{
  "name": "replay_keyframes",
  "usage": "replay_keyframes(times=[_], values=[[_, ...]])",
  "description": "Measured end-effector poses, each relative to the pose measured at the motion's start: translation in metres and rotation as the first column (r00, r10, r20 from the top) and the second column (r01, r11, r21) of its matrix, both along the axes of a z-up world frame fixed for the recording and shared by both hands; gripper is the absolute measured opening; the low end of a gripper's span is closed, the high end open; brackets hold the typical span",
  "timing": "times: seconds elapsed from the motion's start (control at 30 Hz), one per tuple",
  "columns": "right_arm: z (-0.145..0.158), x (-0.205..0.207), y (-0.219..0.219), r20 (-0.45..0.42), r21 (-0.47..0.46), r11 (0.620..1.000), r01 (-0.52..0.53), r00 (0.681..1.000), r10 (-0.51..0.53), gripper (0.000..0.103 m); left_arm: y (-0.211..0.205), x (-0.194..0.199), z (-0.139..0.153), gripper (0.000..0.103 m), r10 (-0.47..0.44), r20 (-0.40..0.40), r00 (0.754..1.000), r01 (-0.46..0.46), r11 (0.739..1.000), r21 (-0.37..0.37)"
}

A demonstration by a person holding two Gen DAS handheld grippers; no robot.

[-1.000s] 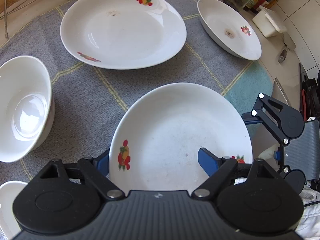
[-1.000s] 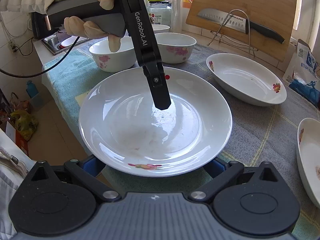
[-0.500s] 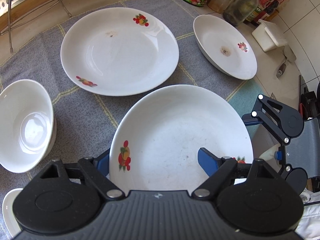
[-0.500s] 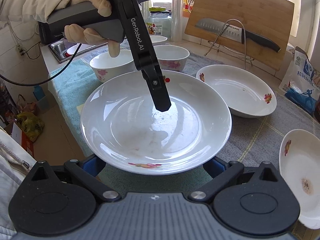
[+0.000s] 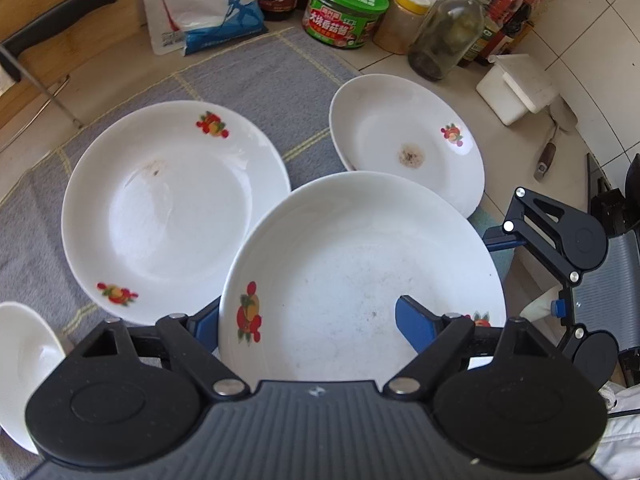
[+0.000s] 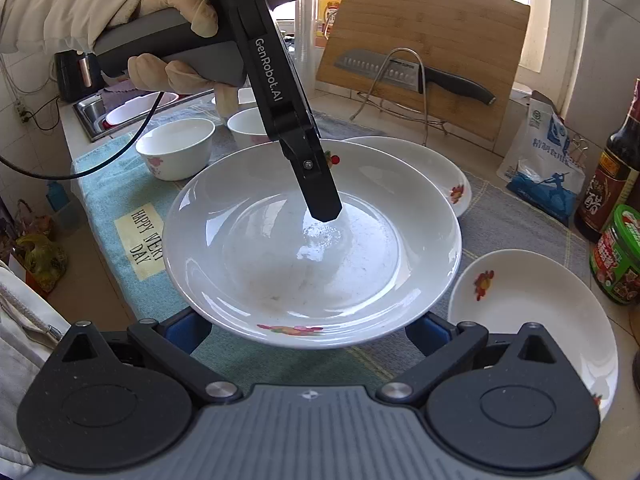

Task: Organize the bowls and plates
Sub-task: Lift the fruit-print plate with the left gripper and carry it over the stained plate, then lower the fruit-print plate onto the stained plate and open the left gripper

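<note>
My left gripper (image 5: 308, 320) is shut on the near rim of a white fruit-print plate (image 5: 360, 268), one finger (image 5: 416, 324) inside it, one under it. The plate is held above the grey mat, also seen in the right wrist view (image 6: 312, 248) with the left gripper's finger (image 6: 320, 196) in it. My right gripper (image 6: 308, 332) is open, its fingers either side of the plate's rim and below it. A second plate (image 5: 172, 208) lies left on the mat; a third, stained plate (image 5: 408, 148) lies at the right. Two bowls (image 6: 176, 152) stand behind.
A grey mat (image 5: 256, 76) covers the counter. Jars and bottles (image 5: 344, 8), a salt bag (image 5: 200, 4) and a white box (image 5: 516, 88) line the back. A cutting board with knife (image 6: 416, 76) leans on a rack. A bowl (image 5: 24, 360) sits at the left edge.
The held plate has risen and moved toward the back right; both grippers travelled with it. The mat, plates and bowls have slid down and left in view.
</note>
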State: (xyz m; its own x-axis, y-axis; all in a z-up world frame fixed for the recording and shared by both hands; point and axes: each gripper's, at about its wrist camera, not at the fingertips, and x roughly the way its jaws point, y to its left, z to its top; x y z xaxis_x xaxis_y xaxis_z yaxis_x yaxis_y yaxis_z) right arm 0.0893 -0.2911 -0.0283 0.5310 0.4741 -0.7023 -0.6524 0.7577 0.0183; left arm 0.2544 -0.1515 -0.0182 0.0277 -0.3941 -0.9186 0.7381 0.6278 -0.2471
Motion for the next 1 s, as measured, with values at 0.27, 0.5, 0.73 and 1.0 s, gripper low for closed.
replay_keyframes(times=[0.27,0.5,0.73,1.0], values=[[0.003,0.0,-0.04,0.001,-0.009,0.993,0.117,0.993,-0.117,0.103,-0.058,0.015,0.001,0.086,-0.103,0.015,0.995,0.103,0.995,-0.014],[0.005,0.0,-0.072,0.01,-0.012,0.976,0.216,0.976,-0.216,0.103,-0.104,0.029,-0.006,0.086,-0.186,0.015,0.982,0.186,0.982,-0.021],[-0.001,0.0,-0.092,-0.007,-0.019,0.95,0.312,0.95,-0.312,0.103,-0.142,0.036,-0.019,0.086,-0.265,0.003,0.964,0.265,0.964,-0.029],[-0.008,-0.001,-0.106,-0.03,-0.028,0.927,0.373,0.927,-0.374,0.103,-0.174,0.037,-0.036,0.086,-0.328,-0.02,0.944,0.328,0.945,-0.024]])
